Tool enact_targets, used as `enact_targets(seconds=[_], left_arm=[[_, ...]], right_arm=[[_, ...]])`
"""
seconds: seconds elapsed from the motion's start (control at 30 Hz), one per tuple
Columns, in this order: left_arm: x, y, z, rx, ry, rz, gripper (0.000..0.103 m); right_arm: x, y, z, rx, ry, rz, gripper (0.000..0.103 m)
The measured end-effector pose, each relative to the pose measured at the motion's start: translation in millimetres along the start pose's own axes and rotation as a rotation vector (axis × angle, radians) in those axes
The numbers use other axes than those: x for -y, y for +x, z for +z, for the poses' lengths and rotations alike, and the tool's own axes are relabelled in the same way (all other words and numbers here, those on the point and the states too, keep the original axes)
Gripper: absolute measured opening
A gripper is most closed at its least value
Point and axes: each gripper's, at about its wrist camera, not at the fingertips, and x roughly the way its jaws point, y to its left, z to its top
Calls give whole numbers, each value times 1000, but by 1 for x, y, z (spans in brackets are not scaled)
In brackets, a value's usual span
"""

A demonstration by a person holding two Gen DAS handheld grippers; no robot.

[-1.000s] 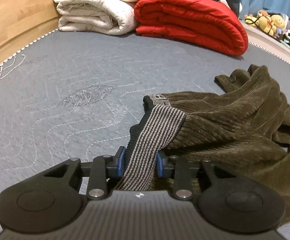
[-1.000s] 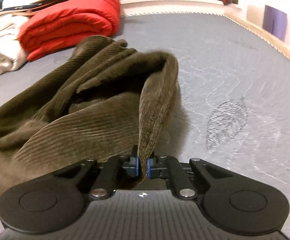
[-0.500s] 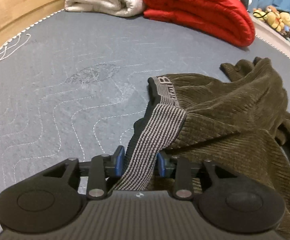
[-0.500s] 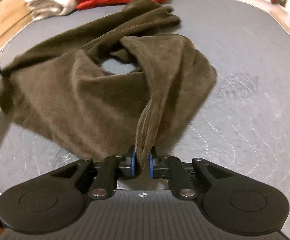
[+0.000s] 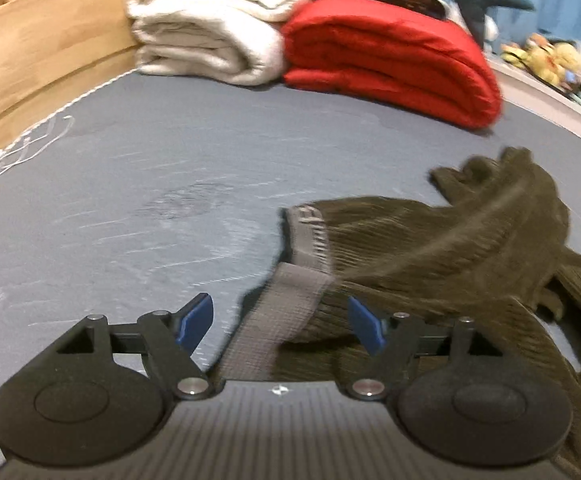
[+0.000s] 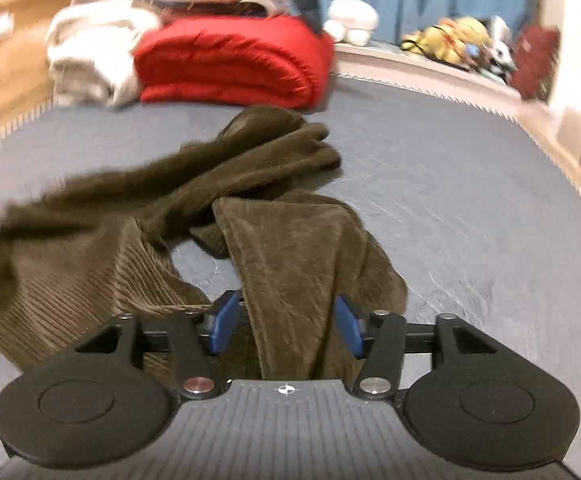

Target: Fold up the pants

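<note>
across the grey quilted bed (image 5: 138,184): one pair of olive corduroy pants (image 5: 462,264), crumpled, lying at mid-mattress, legs bunched toward the far end, striped grey waistband (image 5: 286,312) nearest the left camera. at the head of the bed, touching each other: folded red quilt (image 5: 390,56); folded cream blanket (image 5: 206,32) to its left in the left view. no containers in view. left hand-held gripper (image 5: 280,326): jaws have just been opening, now wide, waistband lying loose between the pads. right hand-held gripper (image 6: 286,322): jaws have just been opening, corduroy fold between them, contact with the pads unclear.
</note>
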Motion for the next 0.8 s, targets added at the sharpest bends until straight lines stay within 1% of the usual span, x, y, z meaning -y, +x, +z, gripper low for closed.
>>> enact_targets(seconds=[0.03, 0.07, 0.1, 0.17, 0.2, 0.23, 0.3, 0.33, 0.37, 0.4, 0.47, 0.53, 0.6, 0.63, 0.67, 0.7, 0.73, 0.8], left_arm=[[5, 0, -1, -1, 9, -10, 79], [10, 0, -2, -5, 21, -26, 79], [13, 0, -3, -11, 29, -41, 79], [19, -1, -5, -17, 39, -63, 79], [21, 0, -6, -17, 44, -71, 79], [22, 0, -7, -16, 50, -77, 79], [24, 1, -8, -19, 61, -88, 79], [22, 2, -9, -21, 64, -90, 79], [23, 3, -9, -23, 67, -91, 79], [23, 3, -10, -24, 69, -92, 79], [23, 2, -11, -26, 73, -95, 79], [24, 1, -12, -23, 81, -102, 79], [24, -1, -14, -22, 89, -107, 79], [24, -1, -14, -22, 92, -109, 79], [25, -1, -15, -22, 96, -110, 79], [25, 0, -15, -23, 100, -109, 79], [25, 0, -16, -25, 103, -109, 79], [26, 1, -17, -30, 107, -112, 79]], right_arm=[[-9, 11, 1, -7, -44, -17, 66], [-18, 23, 2, -10, -83, -38, 68], [-25, 29, 2, -13, -115, -60, 69], [-35, 46, 1, -28, -172, -100, 66], [-37, 50, -1, -36, -179, -105, 57], [-37, 54, -2, -44, -182, -108, 43], [-36, 59, -3, -54, -179, -117, 28], [-33, 58, -4, -49, -176, -123, 18], [-29, 55, -5, -40, -170, -129, 13], [-25, 52, -5, -33, -159, -136, 10], [-8, 41, -5, -24, -103, -186, 9], [15, 28, -5, -36, -25, -226, 8], [38, 16, -11, -71, 36, -272, 8], [49, 10, -16, -101, 62, -305, 8], [61, 6, -23, -136, 93, -319, 8], [72, 2, -31, -176, 126, -316, 8], [83, 0, -42, -233, 157, -292, 8], [94, -1, -62, -310, 177, -253, 9]])
